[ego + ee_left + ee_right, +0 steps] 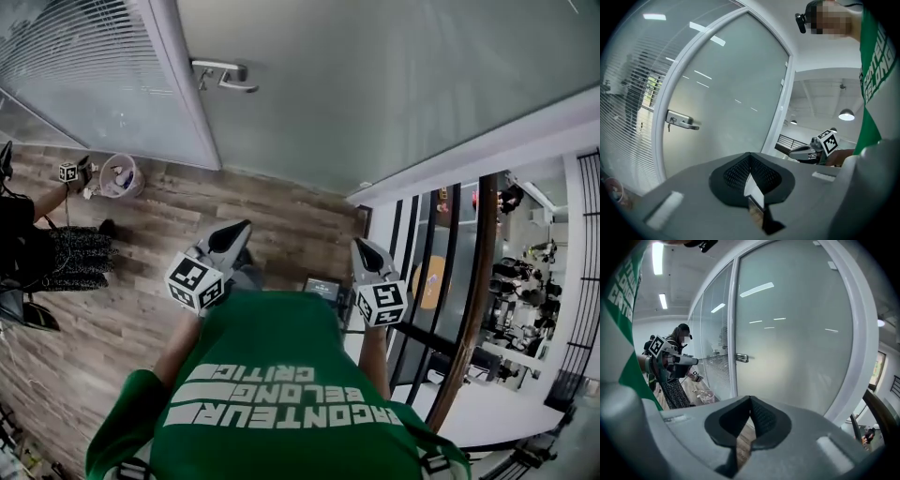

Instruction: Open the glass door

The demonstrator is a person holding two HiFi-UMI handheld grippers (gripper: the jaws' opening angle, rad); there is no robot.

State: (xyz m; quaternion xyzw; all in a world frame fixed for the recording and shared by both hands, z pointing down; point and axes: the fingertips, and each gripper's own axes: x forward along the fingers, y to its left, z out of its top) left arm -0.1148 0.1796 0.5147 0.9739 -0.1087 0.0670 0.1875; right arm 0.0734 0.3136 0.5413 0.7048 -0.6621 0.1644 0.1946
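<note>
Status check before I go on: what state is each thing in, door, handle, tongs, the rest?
Glass door: shut.
Door handle: level, untouched.
Left tongs: shut, empty, away from the door.
Right tongs: shut, empty, away from the door.
Blinds: lowered.
Bin: upright, litter inside.

Frosted glass door (394, 94) ahead of both tongs, its lever handle (225, 76) beyond the left gripper (238, 230) and well apart from it, right gripper (362, 247) alongside, wood floor (281, 211) beneath both, small bin (120, 176) far left of the left gripper, dark railing (441, 281) just right of the right gripper.
</note>
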